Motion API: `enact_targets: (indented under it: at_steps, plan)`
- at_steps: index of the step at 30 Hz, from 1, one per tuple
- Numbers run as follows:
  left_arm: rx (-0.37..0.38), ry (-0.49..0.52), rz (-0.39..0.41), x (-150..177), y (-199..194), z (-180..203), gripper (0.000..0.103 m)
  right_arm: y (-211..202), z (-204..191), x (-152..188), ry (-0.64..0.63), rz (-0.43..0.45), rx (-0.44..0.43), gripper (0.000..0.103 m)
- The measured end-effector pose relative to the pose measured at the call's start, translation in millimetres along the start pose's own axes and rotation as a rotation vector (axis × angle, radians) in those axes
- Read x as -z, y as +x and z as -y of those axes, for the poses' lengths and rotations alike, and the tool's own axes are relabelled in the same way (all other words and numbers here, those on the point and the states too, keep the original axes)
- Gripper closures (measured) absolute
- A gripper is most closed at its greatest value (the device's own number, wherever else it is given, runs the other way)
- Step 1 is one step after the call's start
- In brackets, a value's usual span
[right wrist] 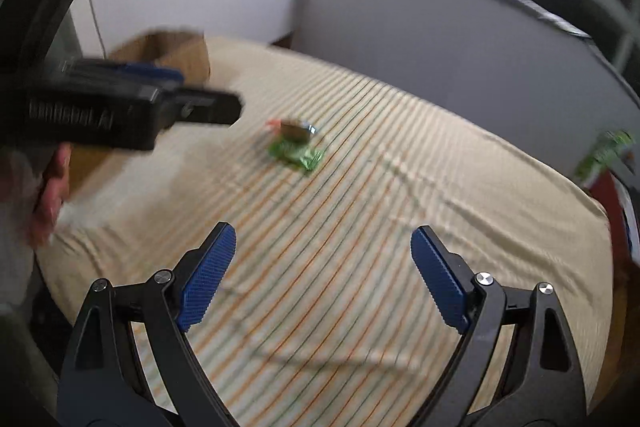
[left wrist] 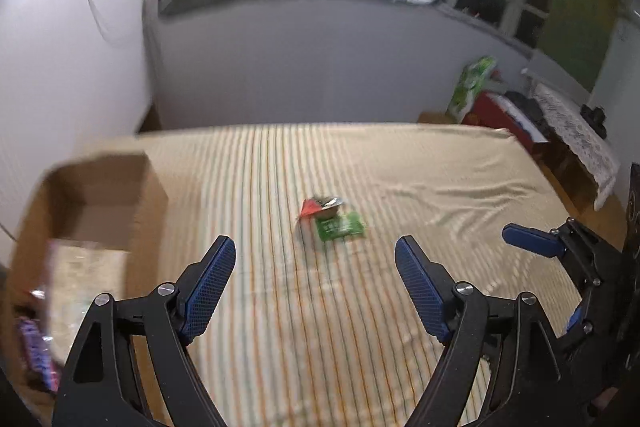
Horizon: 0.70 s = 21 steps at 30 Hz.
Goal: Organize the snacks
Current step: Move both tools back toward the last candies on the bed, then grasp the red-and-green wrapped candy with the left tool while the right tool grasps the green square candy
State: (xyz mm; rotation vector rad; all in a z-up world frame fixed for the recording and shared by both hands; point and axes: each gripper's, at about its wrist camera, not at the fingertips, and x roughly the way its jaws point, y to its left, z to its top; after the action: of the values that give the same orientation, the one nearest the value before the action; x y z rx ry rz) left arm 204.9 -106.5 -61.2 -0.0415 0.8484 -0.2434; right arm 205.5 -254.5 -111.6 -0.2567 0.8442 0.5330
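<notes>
On the bed (left wrist: 400, 163), which is covered in a cream sheet with thin orange and green stripes, there's a little pile of snacks sitting roughly mid-mattress: a green foil snack packet (left wrist: 340, 225) lying flat, with a red triangular wrapper (left wrist: 309, 207) and something dark and shiny (left wrist: 329, 205) right up against its far edge. It's all pretty blurry, so I can't tell what the dark bit actually is.

Off at the bed's left side sits an open brown cardboard box (left wrist: 100, 203), and there are already a few things inside, including a purple-wrapped bar (left wrist: 38, 355) near the closest corner and what looks like a clear plastic bag.

Both sets of tongs are released with nothing between the blue pads. The left tongs (left wrist: 315, 251) hang over bare sheet, short of the snack pile, with the box just off to their left. The right tongs (right wrist: 323, 241) are spread wide too, also above plain striped sheet, pile well ahead of them. In the right wrist view a hand (right wrist: 50, 195) shows under the left tool's black body.
</notes>
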Motion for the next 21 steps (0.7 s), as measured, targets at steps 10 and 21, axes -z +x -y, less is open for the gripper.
enact_targets:
  at_steps: [10,21]
  plan:
    - [0.056,-0.146,-0.176,-30,81,-19,0.021,67,4,-29,-0.216,-0.003,-0.160,0.017]
    - [0.098,-0.177,-0.241,-33,103,-20,0.021,86,-7,-53,-0.248,-0.031,-0.238,0.029]
